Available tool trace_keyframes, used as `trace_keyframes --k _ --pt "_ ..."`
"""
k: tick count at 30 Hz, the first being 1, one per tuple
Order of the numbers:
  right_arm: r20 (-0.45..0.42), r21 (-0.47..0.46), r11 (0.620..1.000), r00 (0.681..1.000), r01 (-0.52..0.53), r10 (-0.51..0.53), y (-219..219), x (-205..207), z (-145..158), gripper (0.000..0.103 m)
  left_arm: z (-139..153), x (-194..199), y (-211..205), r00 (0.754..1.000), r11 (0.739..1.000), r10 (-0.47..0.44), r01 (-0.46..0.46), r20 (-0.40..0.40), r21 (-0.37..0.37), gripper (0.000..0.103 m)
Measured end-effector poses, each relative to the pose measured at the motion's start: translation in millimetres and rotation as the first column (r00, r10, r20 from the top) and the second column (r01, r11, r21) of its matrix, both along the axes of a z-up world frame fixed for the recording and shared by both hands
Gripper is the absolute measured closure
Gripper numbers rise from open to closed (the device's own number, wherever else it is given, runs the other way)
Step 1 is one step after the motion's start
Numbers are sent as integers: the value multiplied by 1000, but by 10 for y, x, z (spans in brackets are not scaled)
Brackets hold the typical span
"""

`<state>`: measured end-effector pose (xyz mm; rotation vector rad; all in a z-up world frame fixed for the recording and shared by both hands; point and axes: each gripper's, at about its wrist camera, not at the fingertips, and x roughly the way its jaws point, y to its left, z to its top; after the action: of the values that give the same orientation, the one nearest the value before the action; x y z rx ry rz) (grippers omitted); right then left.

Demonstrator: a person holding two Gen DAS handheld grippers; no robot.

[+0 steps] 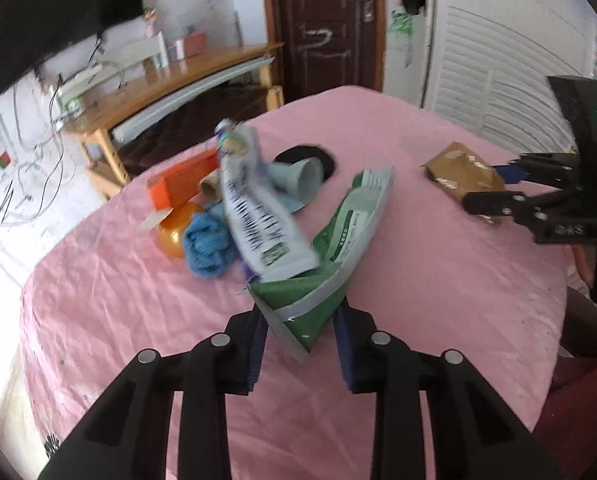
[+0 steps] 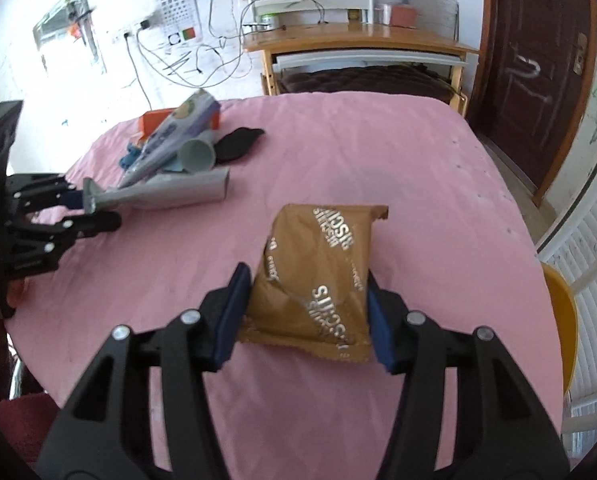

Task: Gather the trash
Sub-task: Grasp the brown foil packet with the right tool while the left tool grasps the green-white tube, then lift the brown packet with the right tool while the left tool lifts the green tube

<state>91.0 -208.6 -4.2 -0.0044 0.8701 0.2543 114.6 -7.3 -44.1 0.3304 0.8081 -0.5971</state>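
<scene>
Both units are engaged. The left hand-held gripper [image 1: 300, 326] is clamped narrow on the lower end of a green-and-white packet [image 1: 340, 240]; the packet rises from between the pads and a white-and-blue packet [image 1: 258, 208] leans across it. Whether that second packet is also pinched cannot be told. The right hand-held gripper [image 2: 304, 312] is set at a medium width with both pads pressed against the sides of a brown biscuit wrapper [image 2: 318, 280], which lies on the pink-covered counter [image 2: 378, 152].

Status, as judged from these views: two trash items are gripped; none is seen deposited, and no bin is visible.

Remaining items lie beyond the left hand-held gripper, in one cluster:
- a blue cloth [image 1: 208, 246] and an orange ball [image 1: 176, 228], nearest;
- an orange box [image 1: 182, 184] and a cardboard tube [image 1: 210, 188], behind them;
- a grey-blue cup [image 1: 304, 178] on its side;
- a black round piece [image 1: 306, 156], farthest.

Which of these count as trash is a matter of judgement. Collection is at an early stage.
</scene>
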Motion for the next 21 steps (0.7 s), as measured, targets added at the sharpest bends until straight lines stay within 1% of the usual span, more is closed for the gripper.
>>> trace_keyframes --k 5,9,14,15,21 --pt "12 8 1000 1000 19 -19 -86 3 -12 50 112 -150 -99 997 997 -62 64 48 -31 78" --pt "26 1 1000 999 29 -29 -141 -53 -1 51 149 -249 -216 994 996 -88 89 66 -15 79" --pt "44 -11 999 998 39 -39 -207 -70 11 51 168 -240 -258 995 997 -71 73 77 -23 81" --pt "46 -11 999 998 41 -40 -219 -72 15 52 187 -249 -255 995 996 -72 75 76 -41 81" --pt "74 -20 998 996 53 -51 -251 -95 63 54 288 -254 -221 994 995 -49 58 102 -82 82"
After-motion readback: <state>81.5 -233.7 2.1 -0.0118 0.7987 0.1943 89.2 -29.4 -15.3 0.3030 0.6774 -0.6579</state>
